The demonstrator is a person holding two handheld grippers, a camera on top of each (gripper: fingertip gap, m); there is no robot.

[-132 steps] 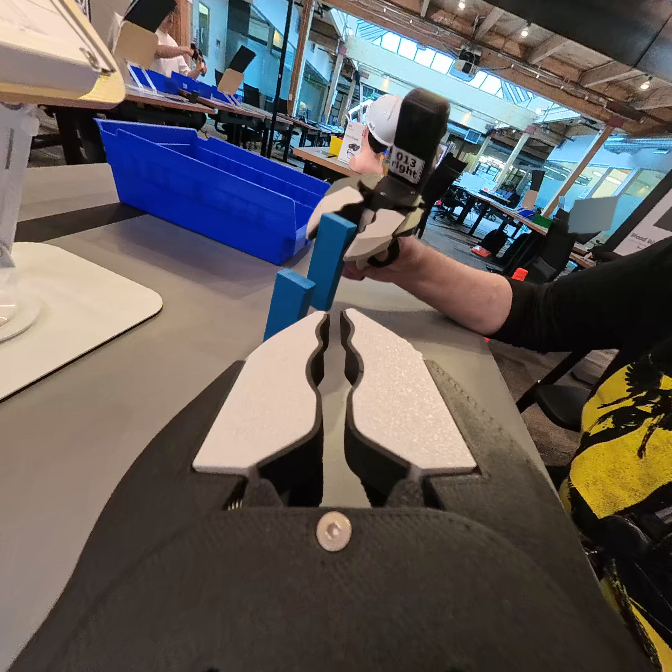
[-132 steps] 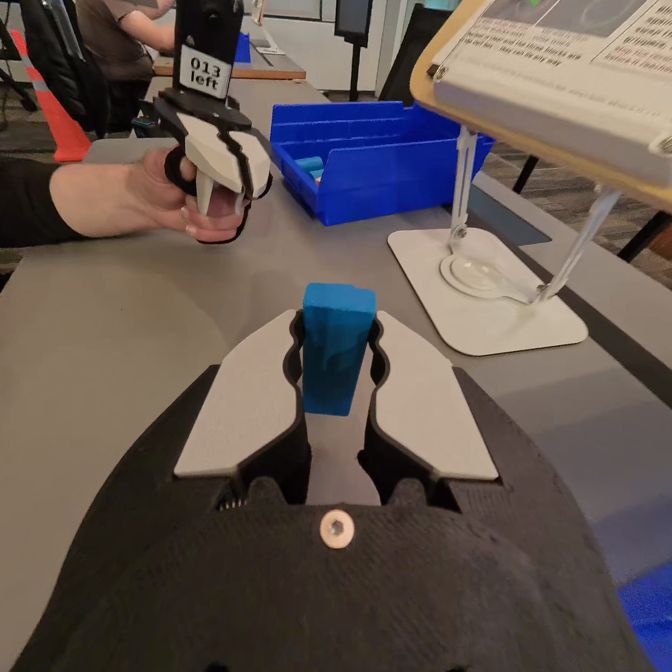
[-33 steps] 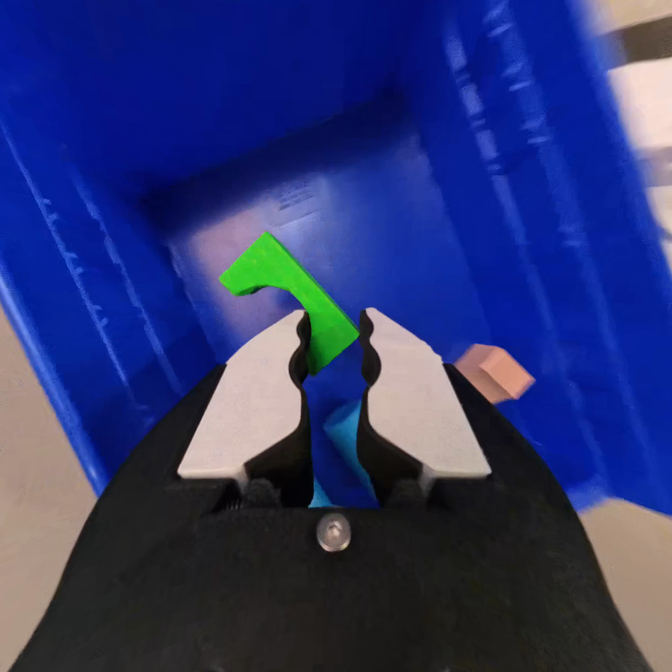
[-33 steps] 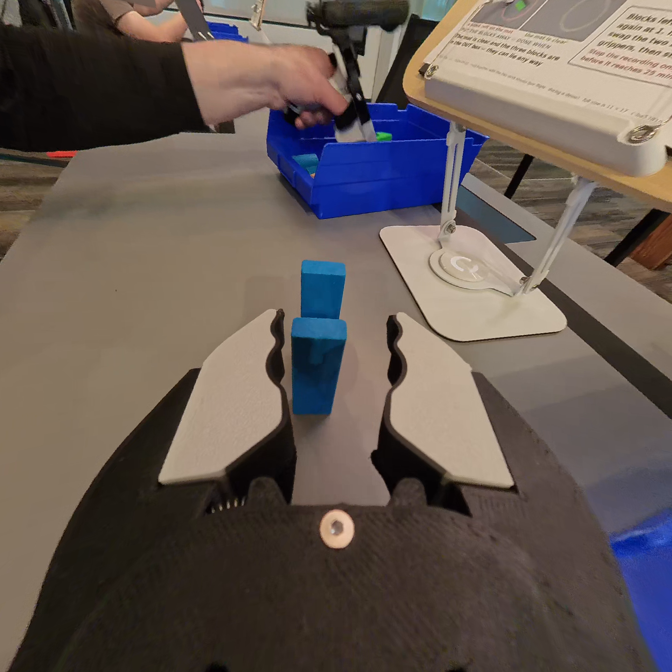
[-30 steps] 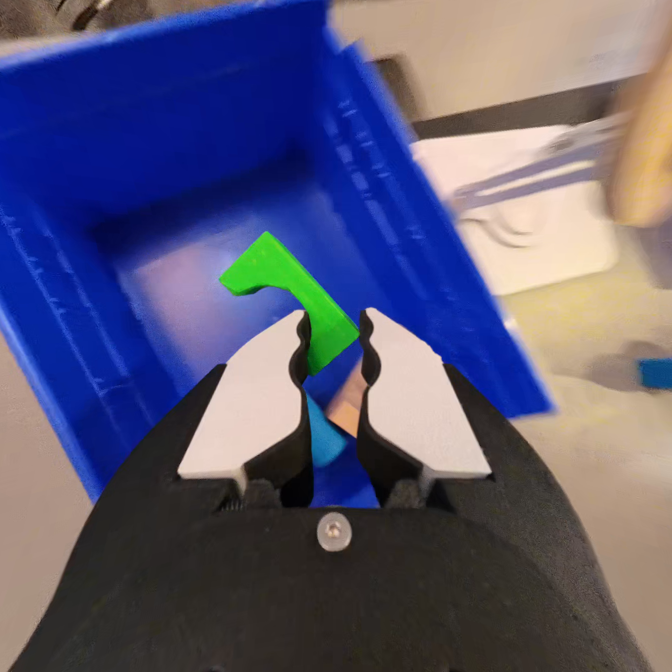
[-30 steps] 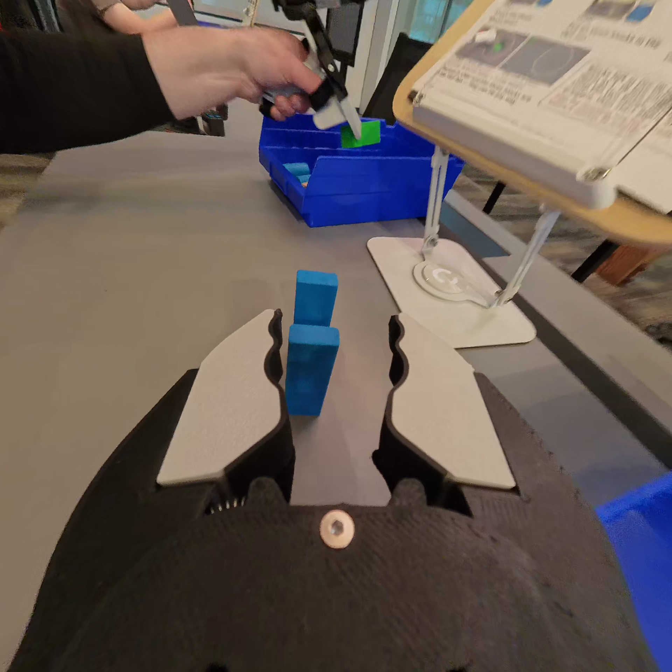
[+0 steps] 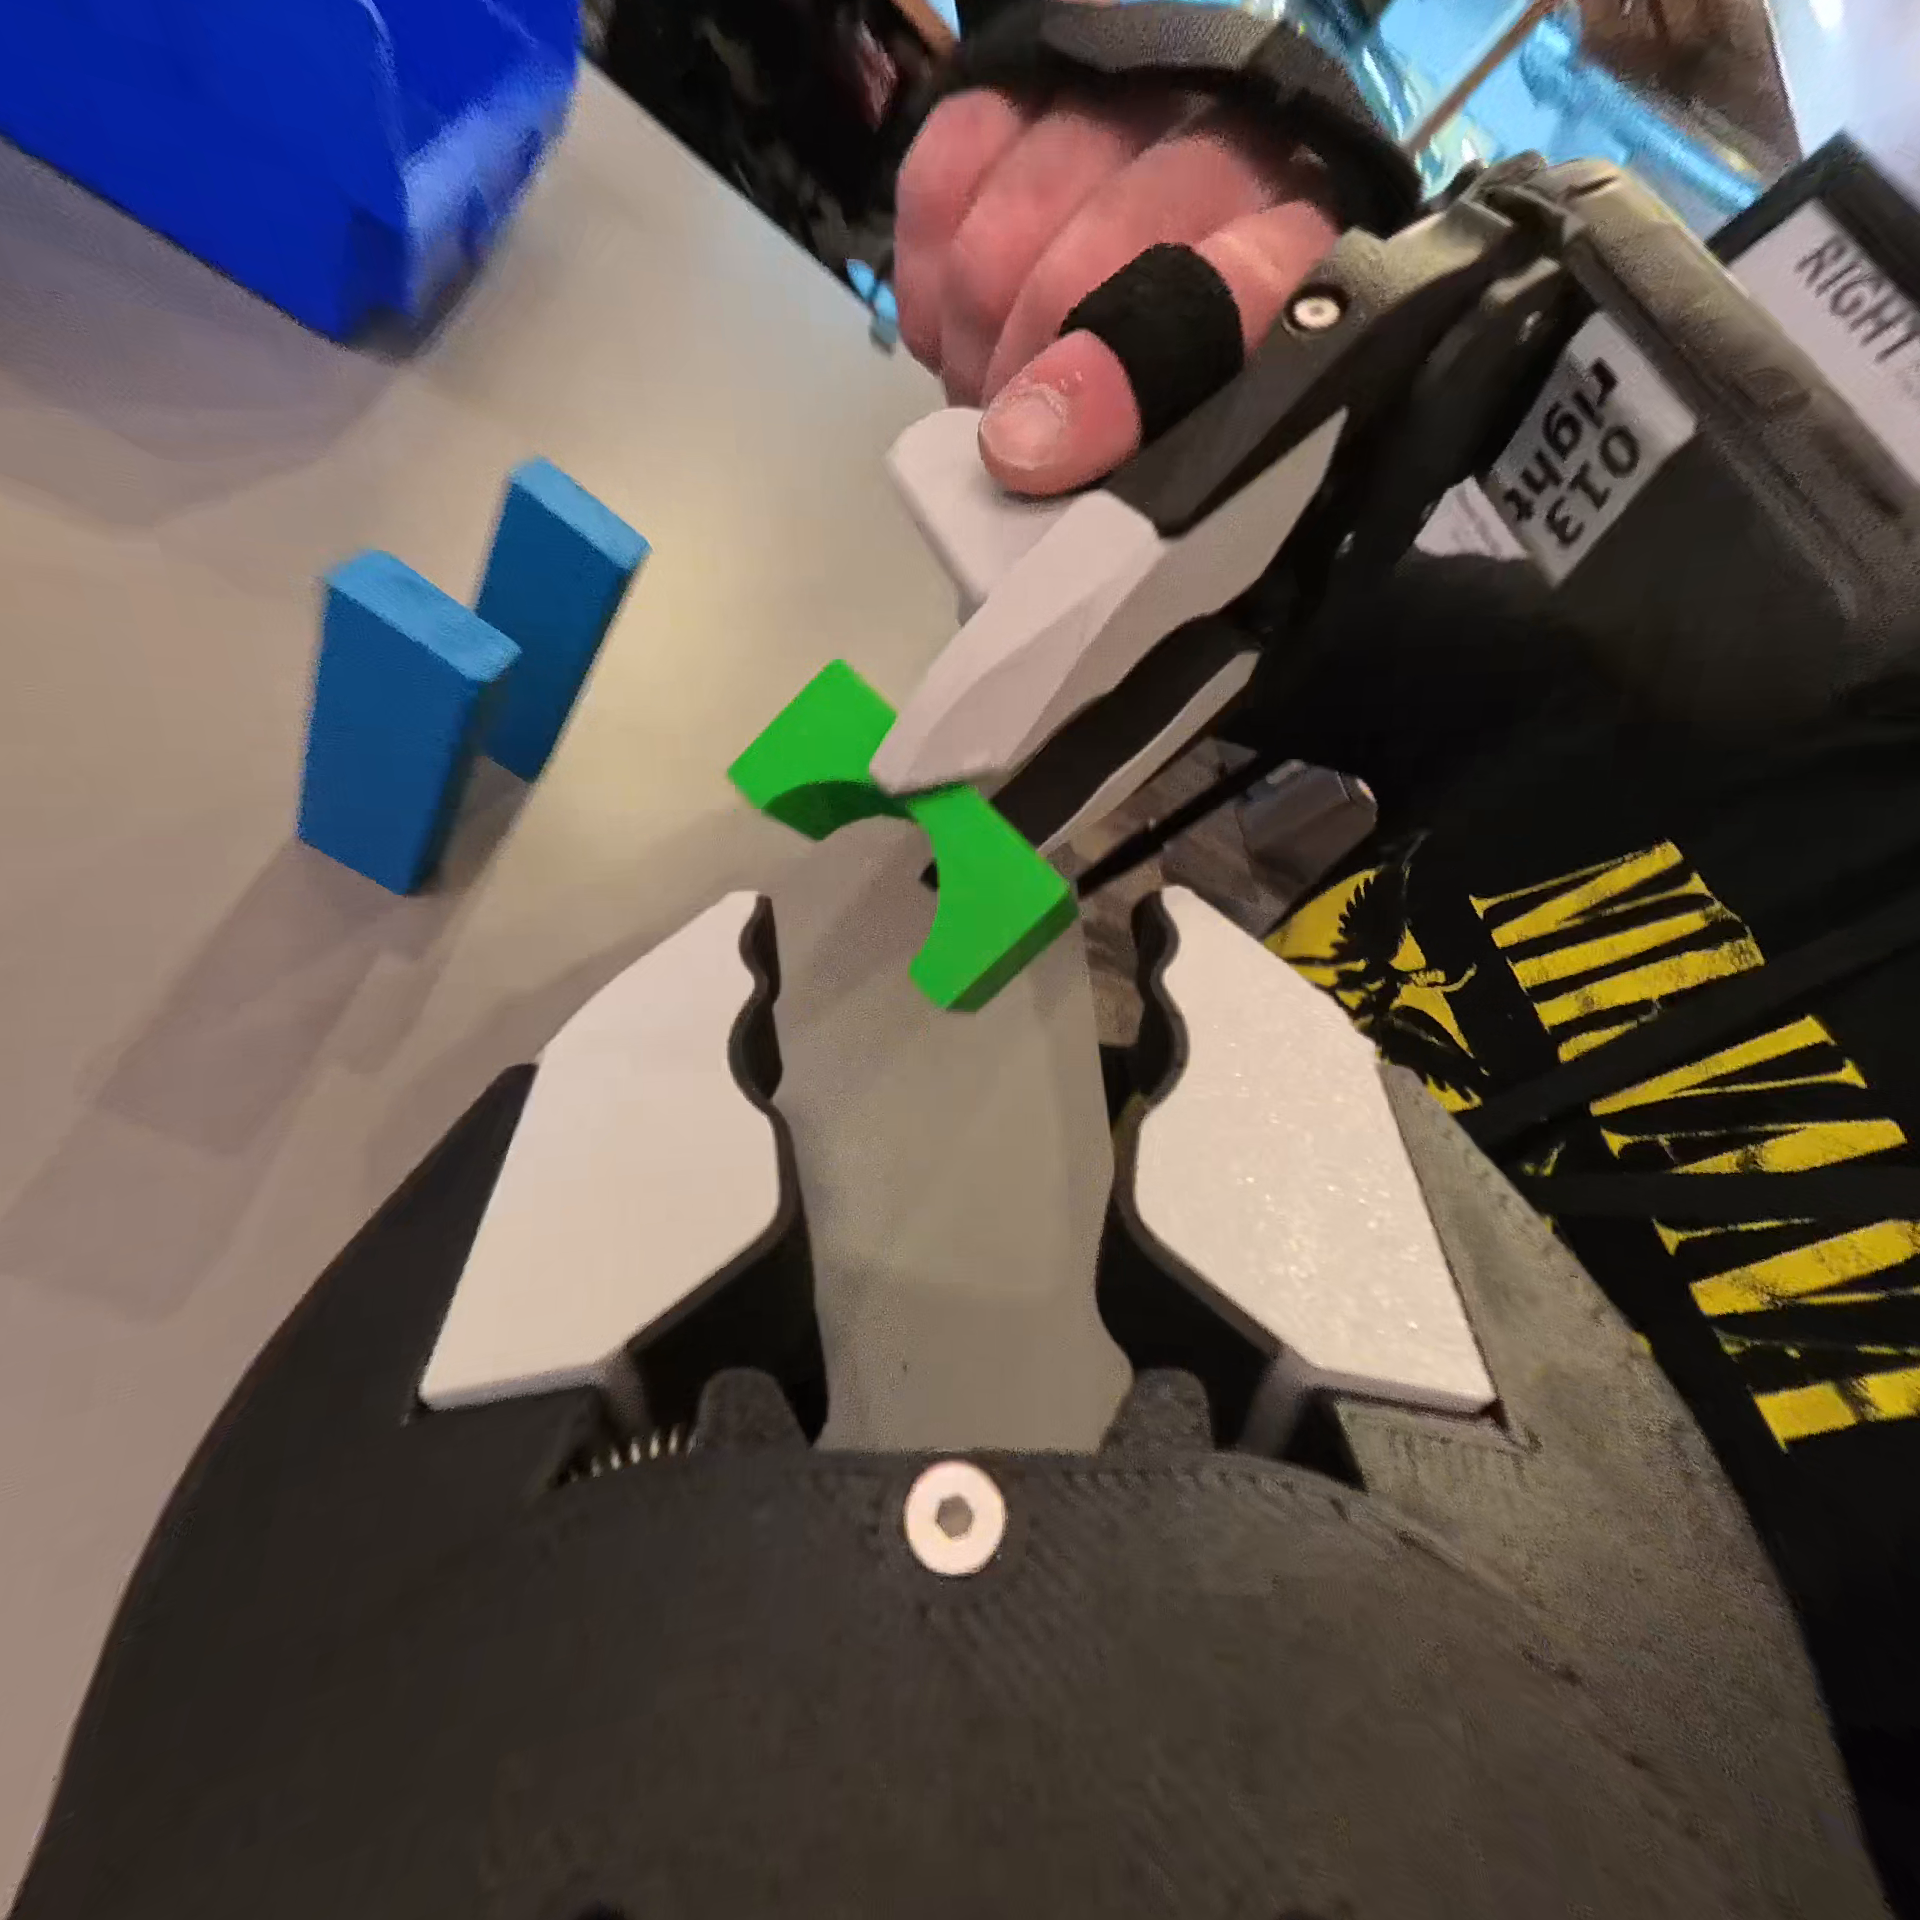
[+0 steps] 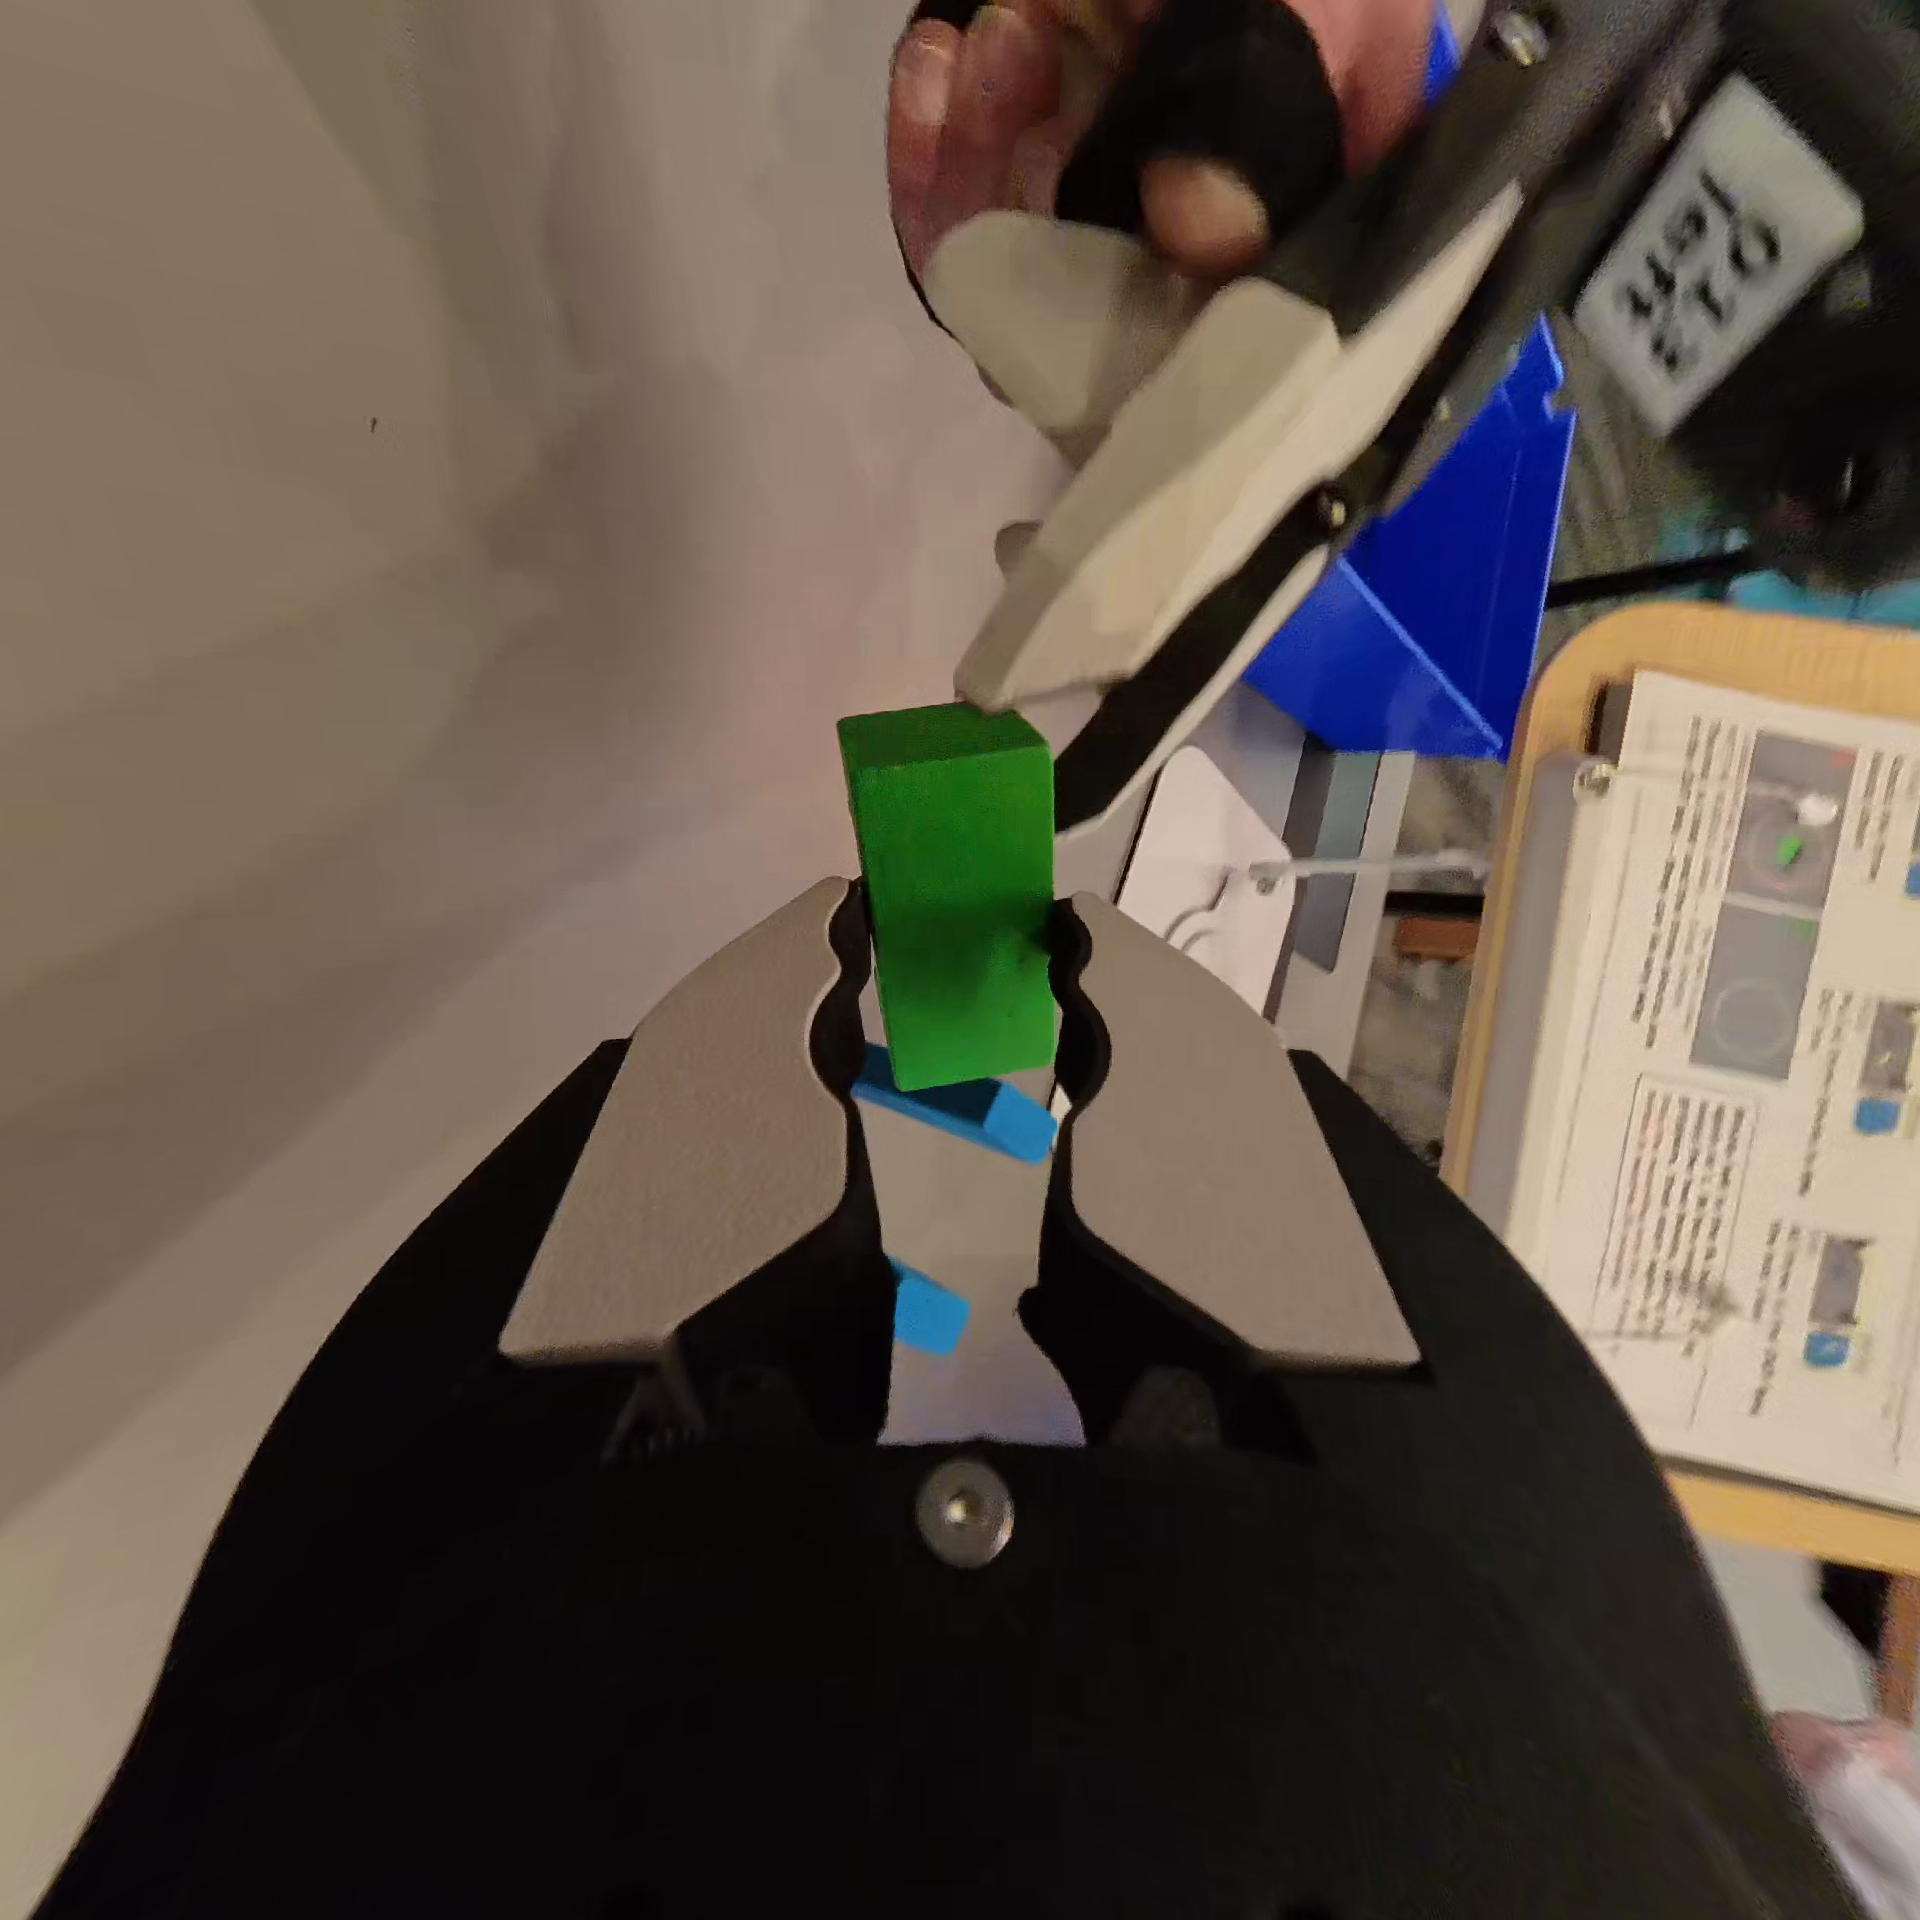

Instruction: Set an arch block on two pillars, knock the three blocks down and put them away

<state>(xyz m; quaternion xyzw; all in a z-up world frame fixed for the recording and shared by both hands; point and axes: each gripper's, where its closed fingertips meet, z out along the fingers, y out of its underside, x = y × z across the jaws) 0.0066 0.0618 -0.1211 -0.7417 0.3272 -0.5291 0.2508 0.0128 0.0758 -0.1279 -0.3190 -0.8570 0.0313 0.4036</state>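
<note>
Two blue pillars (image 7: 395, 717) are standing upright just beside each other on the grey worktop (image 7: 156, 468), well apart from the blue bin (image 7: 281, 145). Right tongs (image 8: 956, 935) are clenching the green arch block (image 8: 951, 894) in the air, above and to the side of the pillars. Left tongs (image 7: 951, 935) are hanging released, fingers spread and gripping nothing, with the arch just ahead of their tips. A paper sheet on a tan board (image 8: 1745, 1039) is showing at the right.

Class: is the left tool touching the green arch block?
Apart. The left wrist view shows the left tool open, the green arch block clamped by the right tool.
</note>
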